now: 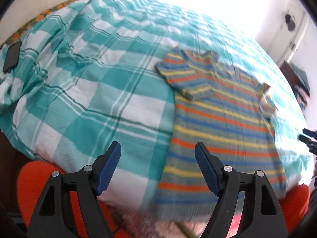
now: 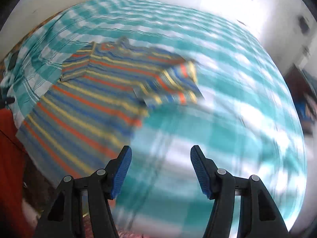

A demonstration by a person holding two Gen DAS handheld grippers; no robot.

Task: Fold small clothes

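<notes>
Left tongs (image 1: 157, 166): spread wide, empty, hovering above the near edge of the bed, right pad over the shirt's hem corner.
Right tongs (image 2: 160, 168): also wide apart, gripping nothing, over bare bedcover just right of the shirt; view blurred.
Task item: small knitted T-shirt striped in grey, blue, orange and yellow (image 1: 221, 123), lying flat on the bed, collar away, hem toward the tongs.
Sleeves: left sleeve (image 1: 184, 75) laid out sideways; right sleeve (image 2: 174, 85) rumpled, partly turned over.
Handling: probably light, soft, limp; likely to sag and slide on cloth.
Grip points: hem corners, shoulder seams or sleeve ends, pinching both layers.
Surface: bed under turquoise-and-white checked cover (image 1: 95, 91).
Far left: dark flat object (image 1: 11, 56), unidentifiable.
</notes>
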